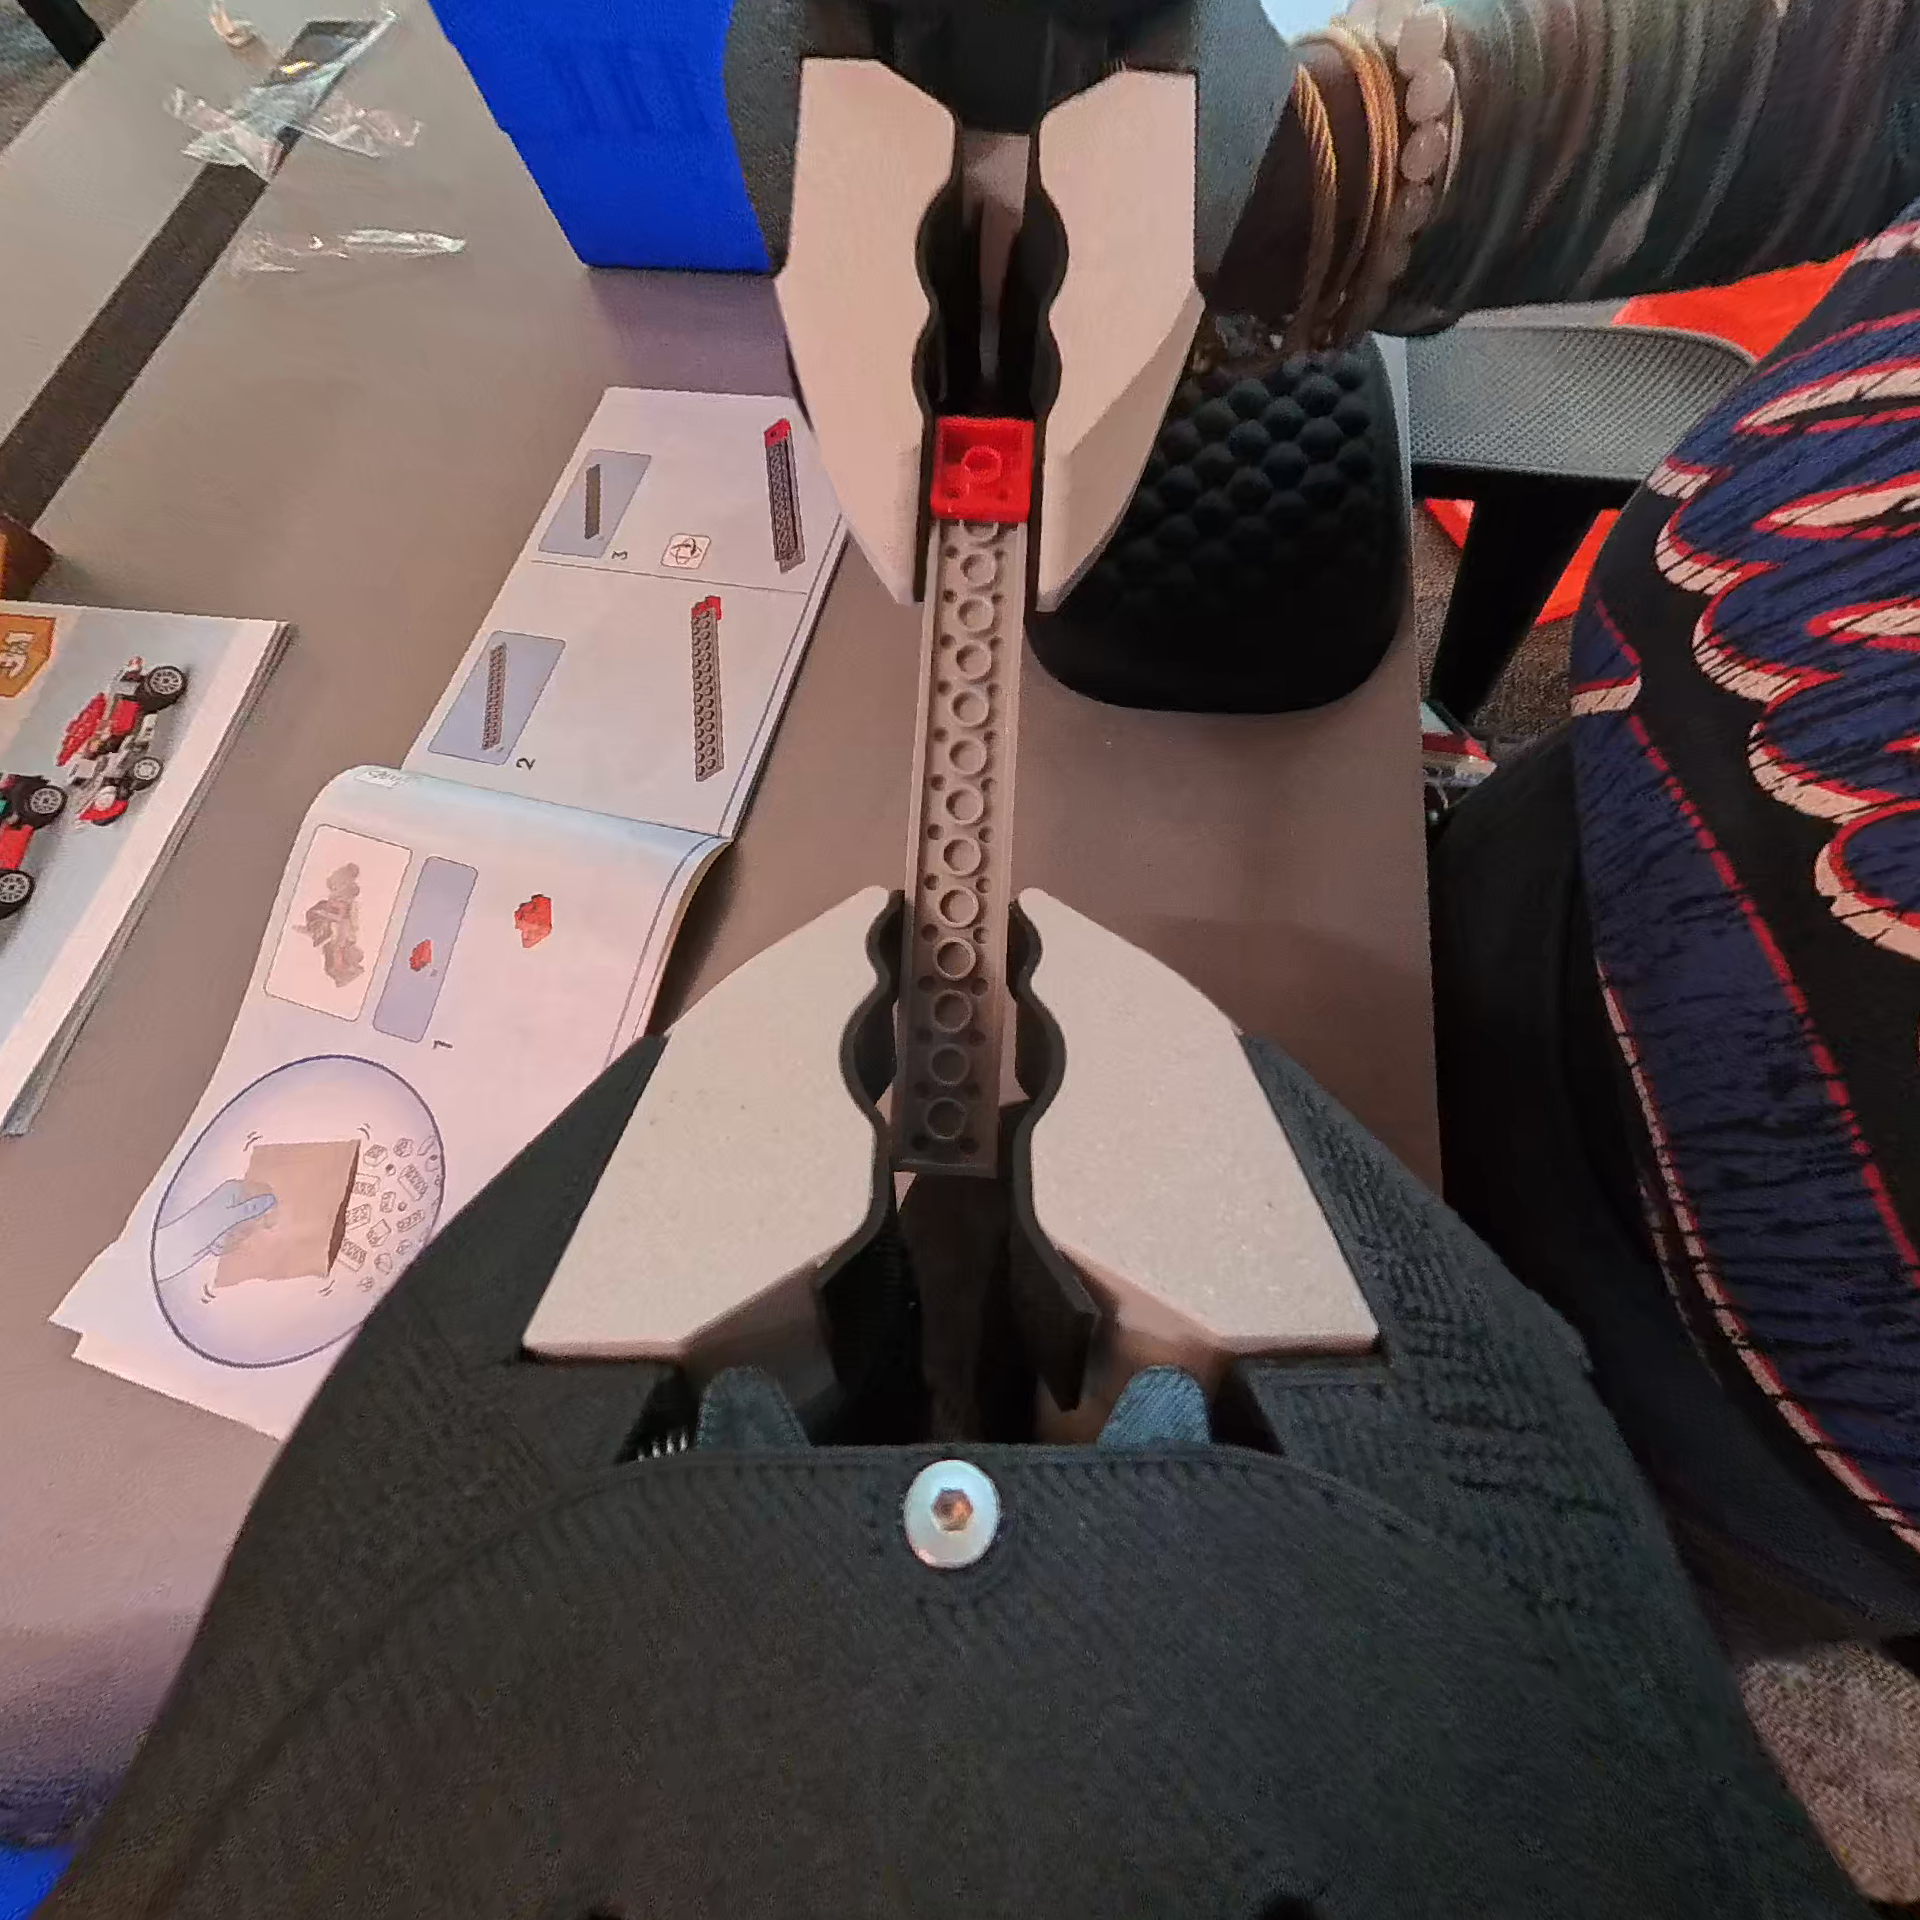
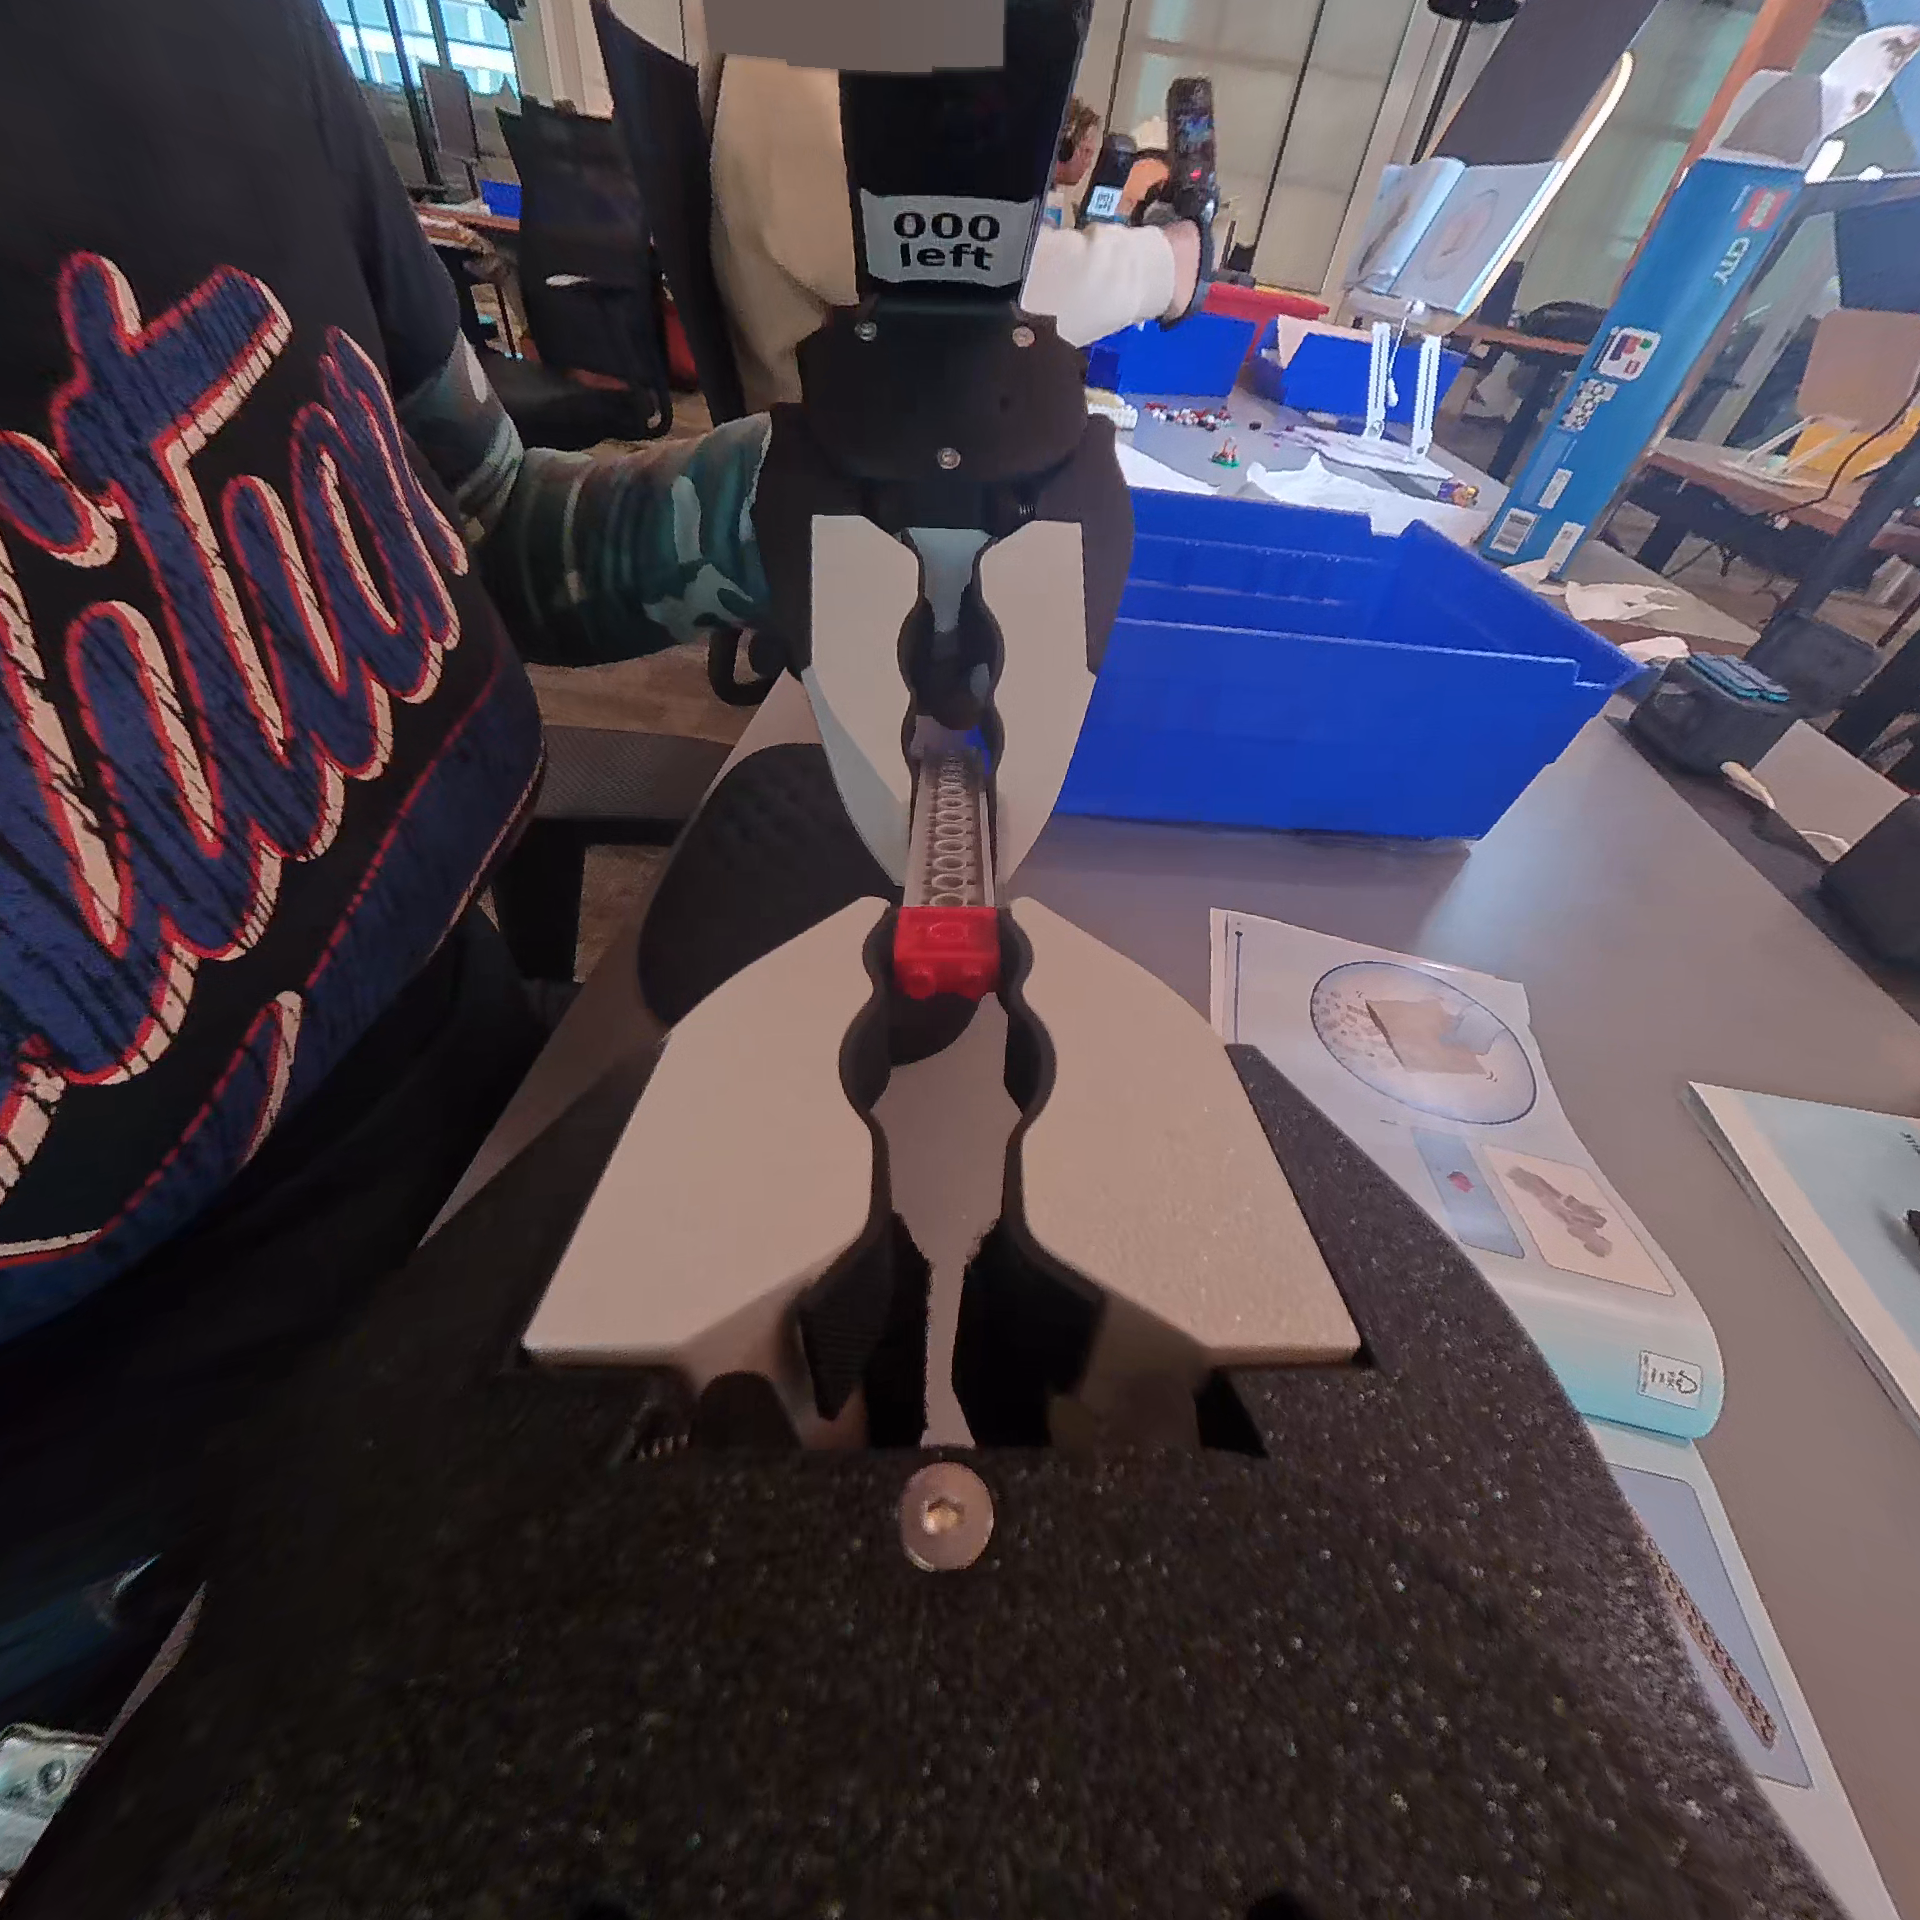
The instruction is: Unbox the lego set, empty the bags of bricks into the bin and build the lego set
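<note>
- From my seat both feeds are bright, lit evenly by daylight.
- In the right wrist view the light comes from the far windows (image 2: 416, 42), which wash out pale.
- Shadows on the grey table (image 1: 1195, 831) are soft and faint.
- The open instruction booklet (image 1: 582, 790) carries a pinkish sheen on its near page.
- Wide-angle bending curves the table edges and stretches the frame corners.
- The red brick (image 1: 982, 468) is slightly soft; the distant room is blurrier still.

Grey plate's (image 1: 958, 831) ends hidden in tongs
</note>
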A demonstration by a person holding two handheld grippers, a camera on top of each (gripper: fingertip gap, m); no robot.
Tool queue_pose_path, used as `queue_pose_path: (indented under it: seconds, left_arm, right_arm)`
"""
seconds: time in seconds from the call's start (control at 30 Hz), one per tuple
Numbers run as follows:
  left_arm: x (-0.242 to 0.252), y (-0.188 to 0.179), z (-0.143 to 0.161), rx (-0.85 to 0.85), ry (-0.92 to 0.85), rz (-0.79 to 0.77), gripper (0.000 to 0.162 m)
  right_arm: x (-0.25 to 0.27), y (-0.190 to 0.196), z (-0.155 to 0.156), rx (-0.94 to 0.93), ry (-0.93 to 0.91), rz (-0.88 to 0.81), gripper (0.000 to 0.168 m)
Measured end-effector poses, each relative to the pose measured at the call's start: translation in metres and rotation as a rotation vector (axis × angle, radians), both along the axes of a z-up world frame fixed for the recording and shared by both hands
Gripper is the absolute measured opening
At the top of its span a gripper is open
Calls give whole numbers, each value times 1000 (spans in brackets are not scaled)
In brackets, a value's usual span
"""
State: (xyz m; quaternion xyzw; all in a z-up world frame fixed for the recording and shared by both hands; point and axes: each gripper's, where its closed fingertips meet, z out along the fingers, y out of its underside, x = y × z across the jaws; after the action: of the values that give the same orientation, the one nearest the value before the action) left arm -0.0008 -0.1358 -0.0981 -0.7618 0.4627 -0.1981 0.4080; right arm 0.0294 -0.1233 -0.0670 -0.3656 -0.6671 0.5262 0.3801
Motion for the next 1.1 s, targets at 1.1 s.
queue_pose_path:
  seconds: [1.1]
  left_arm:
    - [-365,54,-83,-580,723,401,30]
  right_arm:
    - [19,54,13,-147,240,-206,17]
